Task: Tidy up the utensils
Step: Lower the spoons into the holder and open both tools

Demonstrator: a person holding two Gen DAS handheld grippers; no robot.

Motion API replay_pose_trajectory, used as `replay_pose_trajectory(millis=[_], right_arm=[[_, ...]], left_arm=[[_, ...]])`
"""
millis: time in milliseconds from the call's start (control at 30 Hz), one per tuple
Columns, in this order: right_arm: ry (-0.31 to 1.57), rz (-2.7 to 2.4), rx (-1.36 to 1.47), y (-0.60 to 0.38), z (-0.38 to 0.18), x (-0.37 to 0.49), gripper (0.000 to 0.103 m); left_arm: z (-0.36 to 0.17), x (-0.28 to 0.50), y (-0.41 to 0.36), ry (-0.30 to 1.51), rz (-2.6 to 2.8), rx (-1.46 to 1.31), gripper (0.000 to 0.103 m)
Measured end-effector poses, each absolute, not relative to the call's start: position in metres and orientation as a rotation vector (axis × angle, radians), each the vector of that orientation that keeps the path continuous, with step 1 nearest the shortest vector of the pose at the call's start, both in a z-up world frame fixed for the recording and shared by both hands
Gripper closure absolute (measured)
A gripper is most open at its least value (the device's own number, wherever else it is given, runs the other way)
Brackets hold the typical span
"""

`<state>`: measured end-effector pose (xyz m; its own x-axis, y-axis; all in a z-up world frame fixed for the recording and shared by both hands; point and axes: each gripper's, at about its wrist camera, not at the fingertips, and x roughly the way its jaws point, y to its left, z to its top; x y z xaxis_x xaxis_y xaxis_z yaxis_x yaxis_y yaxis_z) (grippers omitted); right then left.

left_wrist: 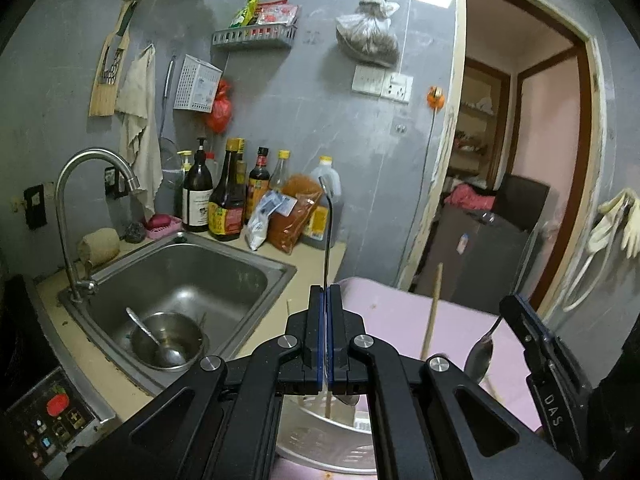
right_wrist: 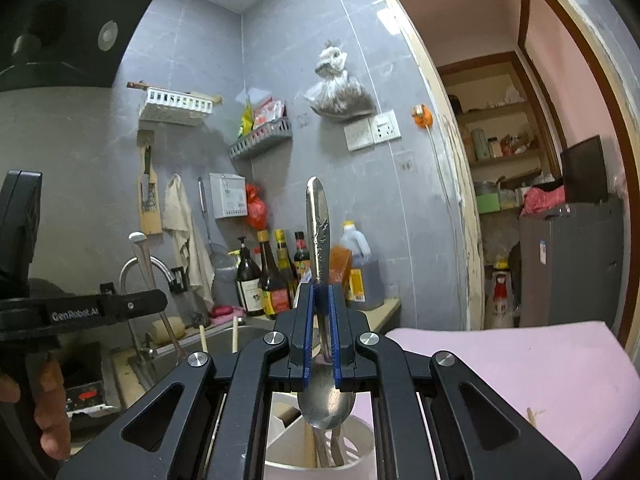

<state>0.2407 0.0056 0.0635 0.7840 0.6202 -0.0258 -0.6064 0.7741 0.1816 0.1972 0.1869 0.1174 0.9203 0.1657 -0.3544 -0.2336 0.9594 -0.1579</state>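
Spoon upright in right gripper (bowl down), above holder

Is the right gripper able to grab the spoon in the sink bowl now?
Probably not: the right gripper is already shut on a spoon, and the sink spoon lies off on the left gripper's side.

in the left wrist view, the utensil holder sits mostly behind our left tool, so we cannot make out its contents. the thin metal utensil disappears between the pads, its lower end unseen. in the right wrist view, the spoon bowl partly screens the holder's compartments, and the bottom edge cuts the holder off.
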Motion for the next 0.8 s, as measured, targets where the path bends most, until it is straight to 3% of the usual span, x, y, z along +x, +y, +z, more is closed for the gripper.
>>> replay_pose_trajectory(millis=[800], right_arm=[[0.218, 0.650, 0.119, 0.022, 0.018, 0.252, 0.097]], left_arm=[[0.062, 0.225, 0.178, 0.528, 0.137, -0.151, 0.103]])
